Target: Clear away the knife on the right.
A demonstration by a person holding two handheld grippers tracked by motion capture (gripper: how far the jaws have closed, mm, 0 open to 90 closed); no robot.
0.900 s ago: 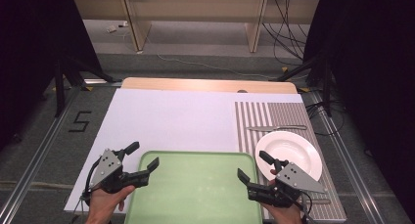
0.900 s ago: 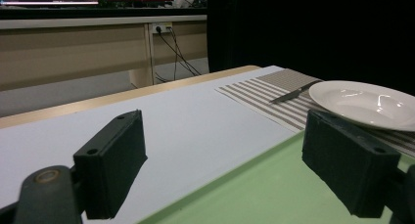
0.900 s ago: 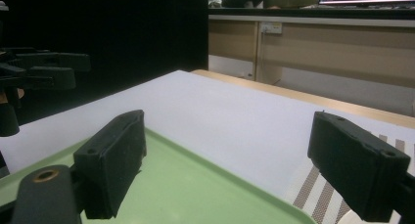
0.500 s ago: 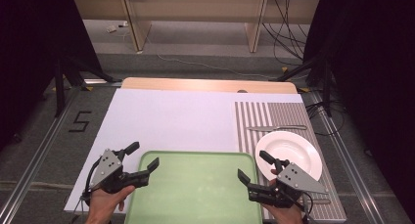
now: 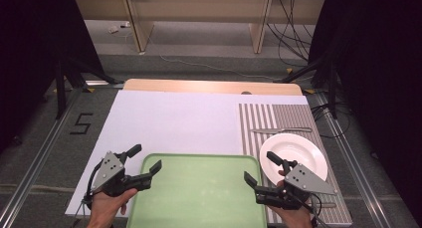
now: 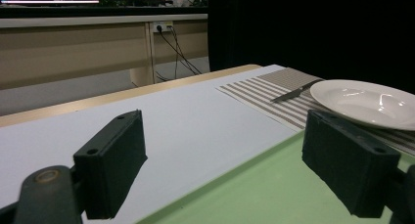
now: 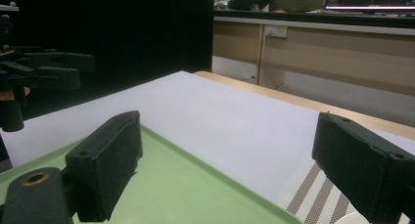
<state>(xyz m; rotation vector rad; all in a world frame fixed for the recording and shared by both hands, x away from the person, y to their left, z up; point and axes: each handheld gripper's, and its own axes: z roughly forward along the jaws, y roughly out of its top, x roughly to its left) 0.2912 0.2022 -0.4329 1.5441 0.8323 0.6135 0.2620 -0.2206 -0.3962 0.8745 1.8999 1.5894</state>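
A pale green tray [image 5: 199, 188] lies empty at the near middle of the table, on a white sheet [image 5: 174, 123]. My left gripper [image 5: 144, 160] hovers open at the tray's left rim [image 6: 254, 185], nothing between its jaws. My right gripper [image 5: 259, 167] stands open at the tray's right rim [image 7: 186, 185], also empty. A white plate [image 5: 293, 153] rests on a striped placemat [image 5: 268, 118] just right of the tray, beside my right gripper. A metal knife [image 5: 281, 131] lies on the mat beyond the plate; the left gripper view shows the plate [image 6: 367, 101] and knife [image 6: 296, 91] too.
The white sheet covers the far and left table surface. A wooden table edge [image 5: 214, 86] runs along the back. Metal frame rails [image 5: 40, 153] flank the table, with a "5" marked on the floor at left. Cables trail behind the table.
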